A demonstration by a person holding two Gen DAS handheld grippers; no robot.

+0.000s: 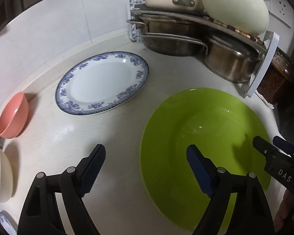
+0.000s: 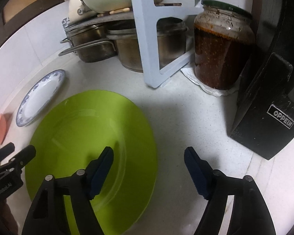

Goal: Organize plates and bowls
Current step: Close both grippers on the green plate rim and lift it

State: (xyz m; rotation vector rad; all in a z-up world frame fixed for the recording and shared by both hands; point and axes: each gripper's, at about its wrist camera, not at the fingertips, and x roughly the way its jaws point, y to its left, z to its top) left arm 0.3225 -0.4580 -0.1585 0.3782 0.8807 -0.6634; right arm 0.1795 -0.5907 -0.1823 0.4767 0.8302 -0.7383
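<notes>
- Little looks done: the green plate (image 1: 203, 156), blue-rimmed plate (image 1: 102, 83), pink bowl (image 1: 12, 115) and cream bowl (image 1: 1, 176) lie apart on the counter (image 1: 117, 137), unstacked.
- Left tool (image 1: 146, 164) and right tool (image 2: 149, 165) hang spread, empty, over the glossy green plate near the counter's front.

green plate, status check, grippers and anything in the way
Left gripper open, right gripper open, both over the green plate rim. Plate flat on counter, unheld. Blue-patterned plate apart; nothing blocking.
</notes>
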